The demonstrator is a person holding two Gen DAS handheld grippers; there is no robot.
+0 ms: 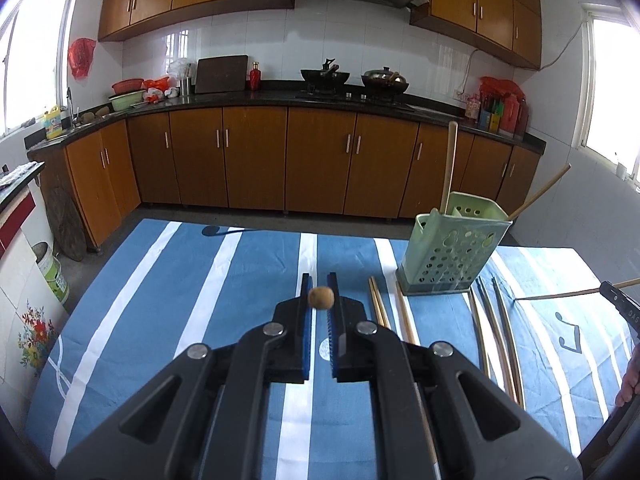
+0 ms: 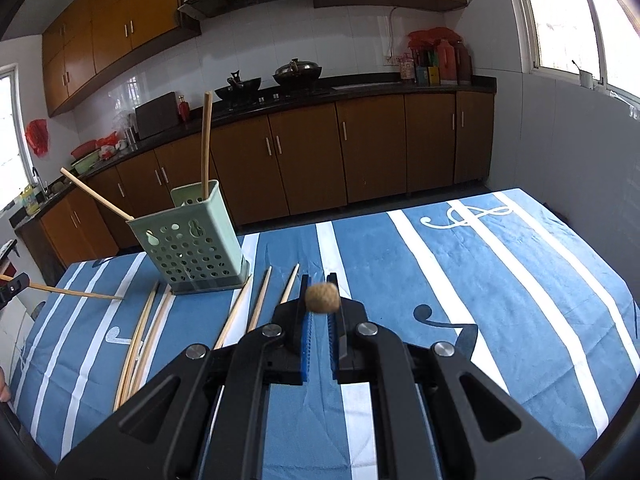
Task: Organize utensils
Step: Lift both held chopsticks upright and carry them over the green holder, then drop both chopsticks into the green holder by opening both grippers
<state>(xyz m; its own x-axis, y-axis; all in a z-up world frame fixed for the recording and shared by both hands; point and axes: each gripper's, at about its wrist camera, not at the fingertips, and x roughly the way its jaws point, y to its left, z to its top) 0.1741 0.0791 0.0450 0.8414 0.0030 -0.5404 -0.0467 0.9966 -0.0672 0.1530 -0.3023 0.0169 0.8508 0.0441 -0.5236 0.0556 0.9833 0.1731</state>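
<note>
Each gripper (image 1: 320,280) (image 2: 320,280) holds one chopstick (image 1: 321,298) (image 2: 322,298) end-on, fingers clamped narrow. Light, stiff, slippery — grip mid-shaft. Others lie beside the green holder (image 1: 452,252) on the tabletop (image 1: 200,280).

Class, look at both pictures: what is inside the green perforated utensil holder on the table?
Two wooden chopsticks stand in the green holder: one upright, one leaning over the rim. Their lower ends are hidden behind its wall, so anything short lying at the bottom cannot be seen.
</note>
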